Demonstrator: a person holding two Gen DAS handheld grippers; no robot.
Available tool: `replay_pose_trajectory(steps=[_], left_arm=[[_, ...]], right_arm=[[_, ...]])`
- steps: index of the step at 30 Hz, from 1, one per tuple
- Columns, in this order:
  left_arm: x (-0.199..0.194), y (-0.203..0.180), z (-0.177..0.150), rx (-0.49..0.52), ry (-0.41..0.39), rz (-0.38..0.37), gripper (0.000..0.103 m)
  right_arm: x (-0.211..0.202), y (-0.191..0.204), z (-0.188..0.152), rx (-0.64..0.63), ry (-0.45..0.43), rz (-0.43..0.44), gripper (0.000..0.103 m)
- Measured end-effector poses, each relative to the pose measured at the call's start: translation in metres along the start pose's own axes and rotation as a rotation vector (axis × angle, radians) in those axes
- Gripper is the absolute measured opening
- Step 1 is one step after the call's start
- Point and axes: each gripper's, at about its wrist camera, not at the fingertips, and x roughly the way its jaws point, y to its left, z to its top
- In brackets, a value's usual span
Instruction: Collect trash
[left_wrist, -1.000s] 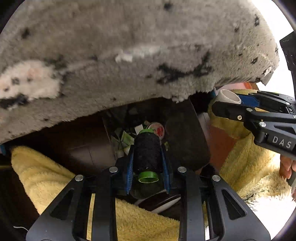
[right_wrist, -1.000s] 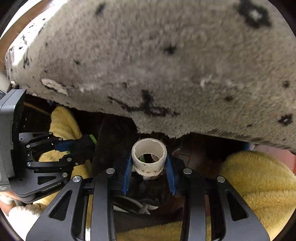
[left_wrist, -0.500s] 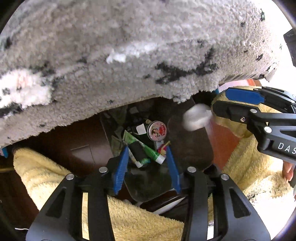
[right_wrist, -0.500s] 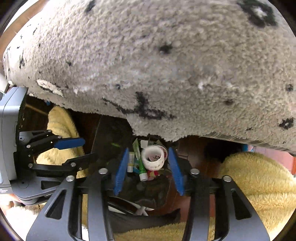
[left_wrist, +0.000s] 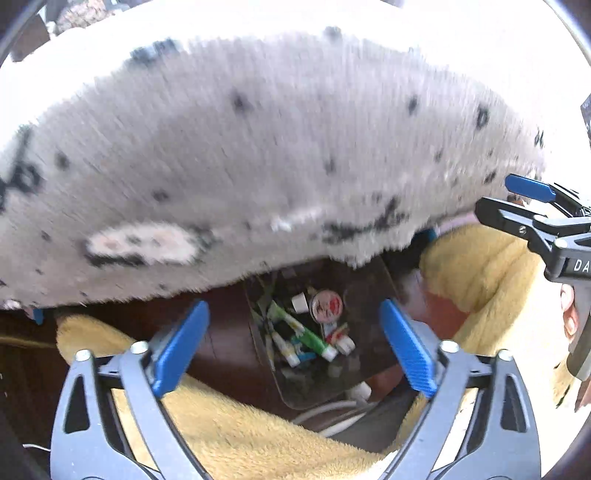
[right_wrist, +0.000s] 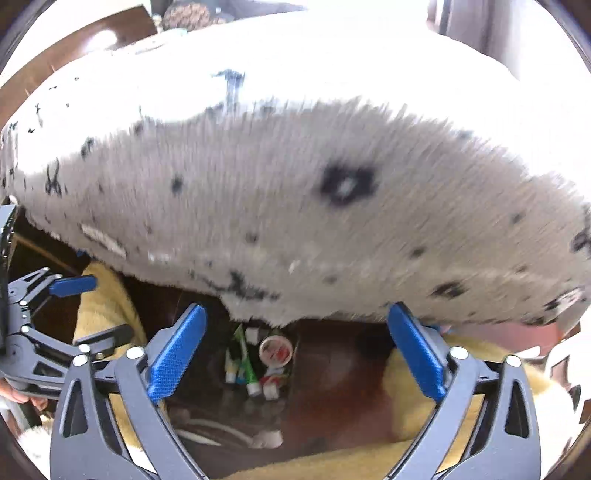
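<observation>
A dark see-through bin (left_wrist: 369, 291) sits below both grippers and holds several tubes, among them a green tube (left_wrist: 306, 338), and a round lid with red print (left_wrist: 327, 304). My left gripper (left_wrist: 291, 314) hangs above the bin, its jaws opening wide with nothing between the blue pads. My right gripper (right_wrist: 295, 310) is also above the bin (right_wrist: 325, 373), its jaws opening and likewise empty. The lid (right_wrist: 275, 349) and green tube (right_wrist: 245, 356) lie far below it. Each gripper shows in the other's view: right gripper (left_wrist: 496, 195), left gripper (right_wrist: 99, 308).
A grey fluffy blanket with black spots (left_wrist: 258, 166) (right_wrist: 295, 203) overhangs the bin's far side and fills the upper half of both views. Yellow fleece (left_wrist: 240, 435) (right_wrist: 417, 387) lies around the bin. A white cable (left_wrist: 332, 413) runs beside it on dark wood.
The left gripper let go of a black spool with green ends. The right released a white tape roll. Both pieces fell toward the bin. Both grippers opened wide and rose.
</observation>
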Motion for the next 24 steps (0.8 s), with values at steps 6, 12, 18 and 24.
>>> replay_pose_trajectory(steps=[6, 12, 18, 24], left_arm=[[-0.058, 0.006, 0.031, 0.014, -0.186, 0.048, 0.095], [-0.120, 0.019, 0.073, -0.009, -0.419, 0.151, 0.095], [-0.182, 0.028, 0.105, -0.038, -0.611, 0.221, 0.095], [-0.235, 0.030, 0.136, -0.065, -0.717, 0.258, 0.095]], right_arm=[[-0.049, -0.006, 0.030, -0.010, -0.152, -0.027, 0.100], [-0.109, -0.017, 0.061, -0.012, -0.415, -0.044, 0.100], [-0.148, -0.031, 0.092, 0.040, -0.580, -0.083, 0.100], [-0.184, -0.041, 0.114, 0.104, -0.697, -0.094, 0.100]])
